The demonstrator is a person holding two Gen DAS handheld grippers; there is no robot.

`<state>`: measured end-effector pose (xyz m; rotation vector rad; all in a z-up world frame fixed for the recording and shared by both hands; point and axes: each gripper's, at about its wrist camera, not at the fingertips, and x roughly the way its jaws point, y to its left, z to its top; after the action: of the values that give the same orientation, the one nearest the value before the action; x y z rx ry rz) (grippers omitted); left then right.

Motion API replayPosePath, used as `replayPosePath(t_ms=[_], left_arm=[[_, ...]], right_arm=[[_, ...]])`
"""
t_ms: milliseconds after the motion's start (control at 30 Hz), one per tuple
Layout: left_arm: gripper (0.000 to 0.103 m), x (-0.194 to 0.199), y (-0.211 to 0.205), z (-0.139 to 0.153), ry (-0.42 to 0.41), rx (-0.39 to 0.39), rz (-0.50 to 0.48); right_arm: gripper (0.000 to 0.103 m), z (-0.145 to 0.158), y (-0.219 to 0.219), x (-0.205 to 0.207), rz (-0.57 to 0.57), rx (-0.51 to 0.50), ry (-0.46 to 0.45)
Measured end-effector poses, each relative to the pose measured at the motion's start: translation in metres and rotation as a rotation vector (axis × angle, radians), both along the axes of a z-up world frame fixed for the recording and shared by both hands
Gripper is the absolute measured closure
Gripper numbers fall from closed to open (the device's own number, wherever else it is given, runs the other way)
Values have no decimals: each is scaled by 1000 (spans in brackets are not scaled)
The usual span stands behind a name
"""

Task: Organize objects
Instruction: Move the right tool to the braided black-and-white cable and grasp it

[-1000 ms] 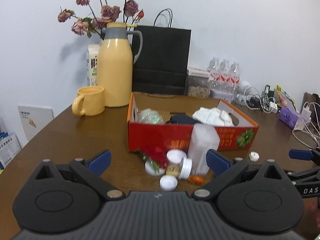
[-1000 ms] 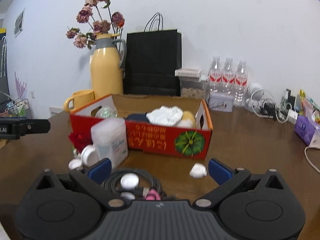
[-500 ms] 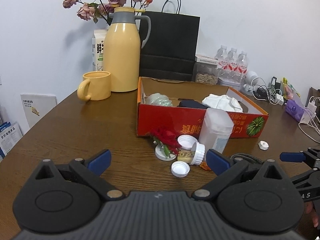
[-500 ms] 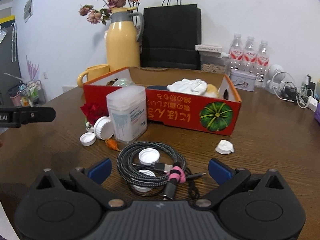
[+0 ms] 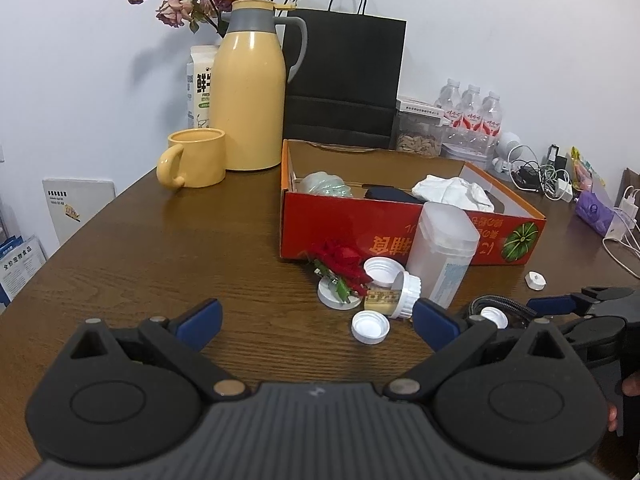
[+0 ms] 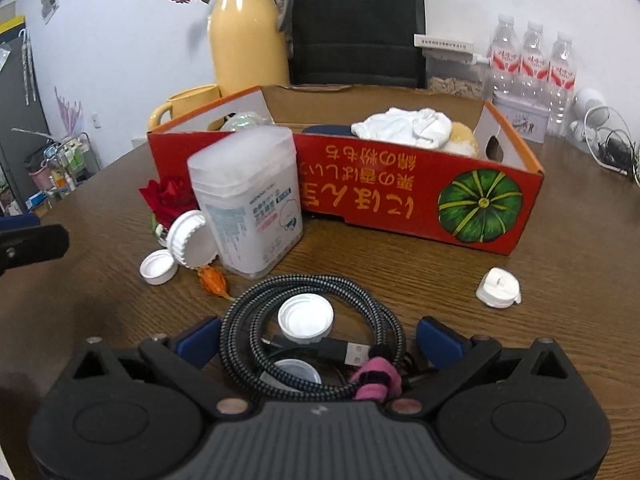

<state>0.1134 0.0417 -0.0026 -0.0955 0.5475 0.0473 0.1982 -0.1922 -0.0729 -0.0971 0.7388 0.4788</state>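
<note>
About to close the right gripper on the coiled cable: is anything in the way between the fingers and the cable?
Nothing stands ahead of the right gripper; its open jaws already flank the coiled cable. Two white bottle caps lie within the coil, one near its middle, one close to the gripper body, so a squeeze might catch them.

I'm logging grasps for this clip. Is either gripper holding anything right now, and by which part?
Nothing is held. The right gripper is open, its fingers either side of the coiled braided cable without closing on it. The left gripper is open over bare table.
</note>
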Motion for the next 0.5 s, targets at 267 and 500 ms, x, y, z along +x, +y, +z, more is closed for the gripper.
replayPosePath(t_ms=[267, 500], left_arm=[[0, 4, -2, -3, 12, 1, 0], [0, 6, -4, -7, 25, 3, 4]], right_arm=[[10, 1, -3, -3, -18, 22, -30], [11, 2, -3, -12, -24, 26, -79]])
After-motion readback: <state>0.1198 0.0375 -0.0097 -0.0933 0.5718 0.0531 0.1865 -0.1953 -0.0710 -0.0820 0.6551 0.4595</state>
